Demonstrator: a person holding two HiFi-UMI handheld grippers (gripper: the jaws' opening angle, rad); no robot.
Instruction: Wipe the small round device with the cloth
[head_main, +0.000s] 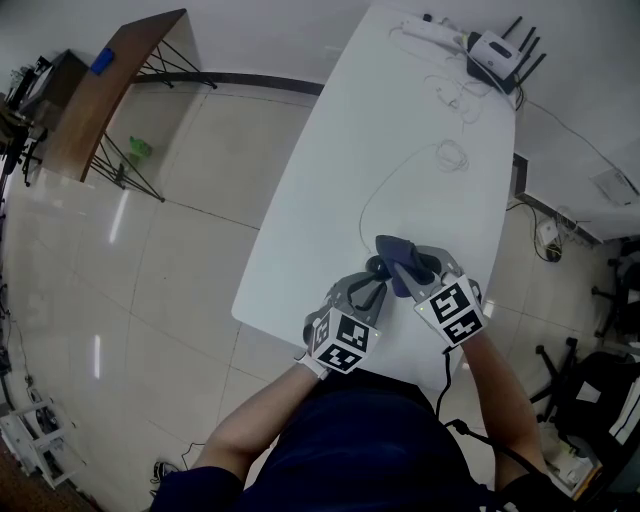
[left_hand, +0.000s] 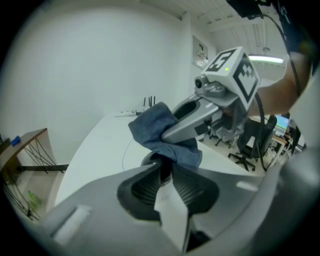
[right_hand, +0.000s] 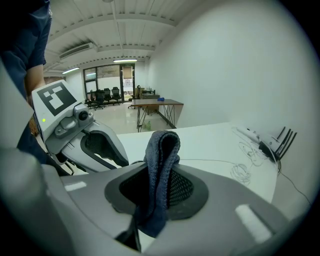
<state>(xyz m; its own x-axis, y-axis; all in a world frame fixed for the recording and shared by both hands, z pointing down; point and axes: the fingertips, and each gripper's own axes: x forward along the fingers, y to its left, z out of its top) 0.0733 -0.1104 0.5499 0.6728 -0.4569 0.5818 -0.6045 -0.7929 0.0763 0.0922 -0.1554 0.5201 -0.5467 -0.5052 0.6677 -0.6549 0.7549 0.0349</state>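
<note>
Left gripper (left_hand: 162, 167): you pinch the small round device (left_hand: 147, 159) narrowly to steady it | right gripper (right_hand: 160, 189): you clamp the folded cloth (right_hand: 162, 150), fold outward for rubbing.

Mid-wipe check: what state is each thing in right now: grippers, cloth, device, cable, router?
left gripper: shut on the small round device.
right gripper: shut on the cloth.
small round device: clamped, mostly covered by the cloth.
cloth: bunched, lying against the device.
white cable: slack on the table, coiled at its far end.
router: antennas raised.
</note>
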